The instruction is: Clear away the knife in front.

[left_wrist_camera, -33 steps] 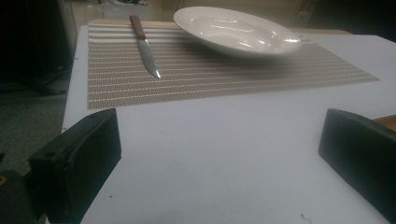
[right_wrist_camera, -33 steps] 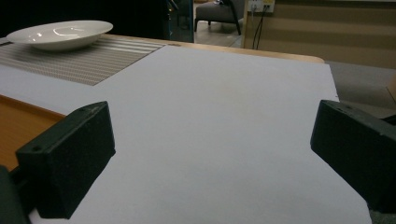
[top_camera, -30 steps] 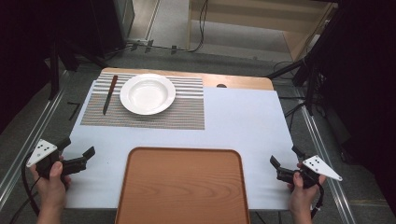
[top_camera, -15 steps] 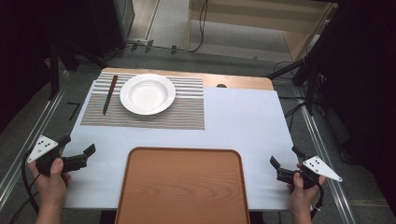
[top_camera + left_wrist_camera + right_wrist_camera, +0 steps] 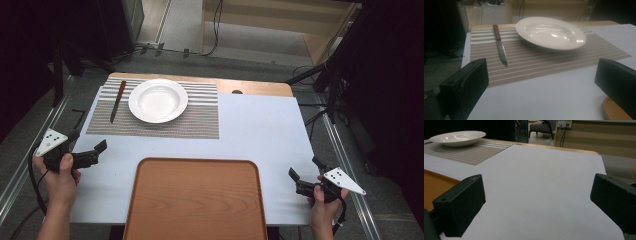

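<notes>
Left of the tray [image 5: 195, 200], we're aiming the open left gripper [image 5: 92, 154] at the knife [image 5: 118, 101]; right gripper [image 5: 299, 181] open, idle.

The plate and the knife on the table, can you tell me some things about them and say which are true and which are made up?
1. The plate sits on the striped mat. True.
2. The knife lies inside the plate. False: it lies on the mat beside the plate.
3. The left tongs are open and hold nothing. True.
4. The wooden tray has a cup on it. False: nothing lies on it.
5. The right tongs grip the plate. False: they are open, far from it.
</notes>
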The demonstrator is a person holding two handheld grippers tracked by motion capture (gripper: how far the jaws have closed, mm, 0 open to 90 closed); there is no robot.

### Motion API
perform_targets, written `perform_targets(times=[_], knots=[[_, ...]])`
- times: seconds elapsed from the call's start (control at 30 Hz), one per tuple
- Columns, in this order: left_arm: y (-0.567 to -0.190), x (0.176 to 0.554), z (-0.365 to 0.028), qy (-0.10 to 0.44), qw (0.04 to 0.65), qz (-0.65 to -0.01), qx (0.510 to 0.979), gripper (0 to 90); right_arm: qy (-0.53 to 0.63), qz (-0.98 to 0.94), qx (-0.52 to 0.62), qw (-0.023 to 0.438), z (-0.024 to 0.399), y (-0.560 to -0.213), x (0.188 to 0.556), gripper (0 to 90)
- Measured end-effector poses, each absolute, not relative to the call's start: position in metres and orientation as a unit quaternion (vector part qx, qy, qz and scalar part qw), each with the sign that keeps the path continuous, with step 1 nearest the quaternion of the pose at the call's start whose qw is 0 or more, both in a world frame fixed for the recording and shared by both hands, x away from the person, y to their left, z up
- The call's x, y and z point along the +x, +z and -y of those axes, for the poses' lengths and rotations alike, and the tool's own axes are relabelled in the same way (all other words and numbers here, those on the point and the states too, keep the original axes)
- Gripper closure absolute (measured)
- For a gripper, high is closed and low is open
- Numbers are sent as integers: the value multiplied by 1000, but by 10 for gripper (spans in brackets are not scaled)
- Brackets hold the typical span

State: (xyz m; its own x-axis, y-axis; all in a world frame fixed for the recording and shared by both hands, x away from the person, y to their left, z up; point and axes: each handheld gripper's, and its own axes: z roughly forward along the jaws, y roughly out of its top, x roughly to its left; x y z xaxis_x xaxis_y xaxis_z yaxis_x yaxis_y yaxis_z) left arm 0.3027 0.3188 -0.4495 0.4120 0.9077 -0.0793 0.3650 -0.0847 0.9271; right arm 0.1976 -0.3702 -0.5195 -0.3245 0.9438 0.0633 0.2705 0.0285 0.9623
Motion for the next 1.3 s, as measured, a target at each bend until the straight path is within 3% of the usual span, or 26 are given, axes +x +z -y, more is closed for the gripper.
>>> perform_targets(times=[0.83, 1.3], knots=[[-425, 364, -305, 256, 483, -480, 686, 0, 506, -640, 473, 332, 370, -520, 199, 0], [-418, 402, -300, 242, 457, -499, 695, 65, 506, -640, 473, 331, 370, -520, 199, 0]])
